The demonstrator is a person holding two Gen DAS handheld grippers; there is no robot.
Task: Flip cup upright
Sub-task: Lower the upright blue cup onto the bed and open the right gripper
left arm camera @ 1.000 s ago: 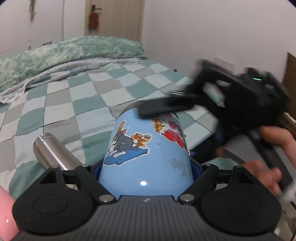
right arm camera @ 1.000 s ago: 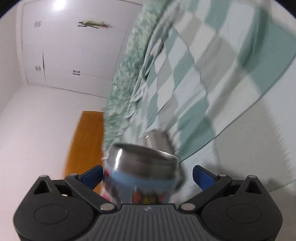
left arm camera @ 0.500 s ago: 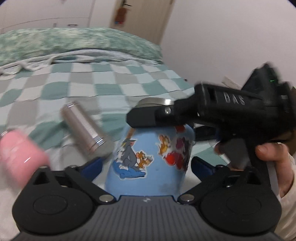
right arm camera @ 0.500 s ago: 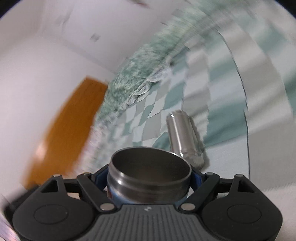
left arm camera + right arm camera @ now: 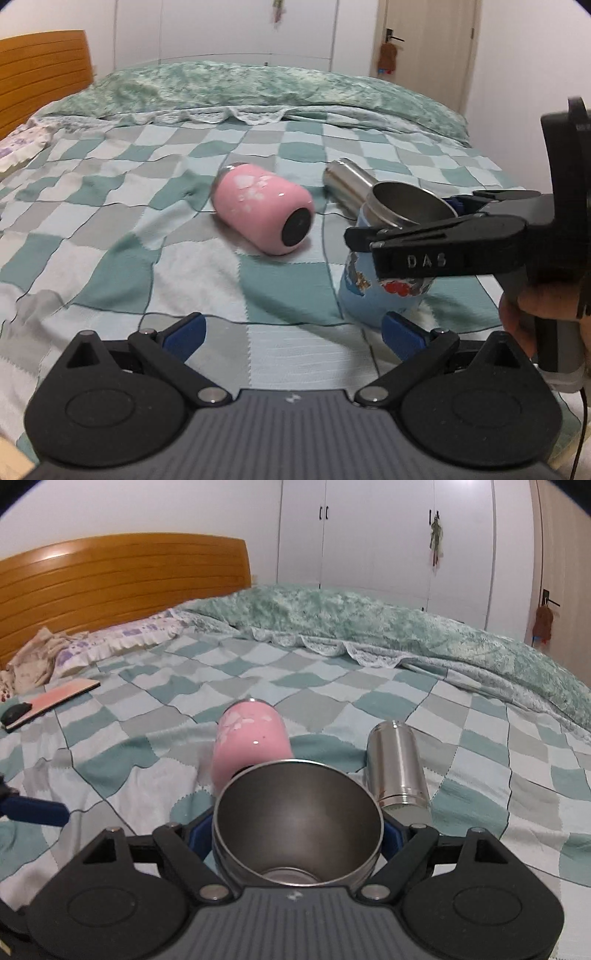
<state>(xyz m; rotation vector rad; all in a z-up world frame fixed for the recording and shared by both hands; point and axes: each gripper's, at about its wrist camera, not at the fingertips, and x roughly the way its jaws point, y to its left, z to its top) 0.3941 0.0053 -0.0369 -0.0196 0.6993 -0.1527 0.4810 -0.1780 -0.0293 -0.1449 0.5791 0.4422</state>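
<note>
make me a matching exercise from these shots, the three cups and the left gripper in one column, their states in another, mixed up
Things:
1. blue cup
2. pink cup
3. steel cup
4. left gripper

States:
A. lying on its side on the bed, dark round base facing the left wrist camera
B. open and holding nothing
C. mouth up, gripped by the right gripper
D. lying on its side on the bed, bare metal

Pairs: 1-C, 2-A, 3-D, 4-B

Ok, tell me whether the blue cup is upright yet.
Upright: the blue cup stands base-down on the bedspread, steel mouth facing up, right gripper clamping it.
</note>
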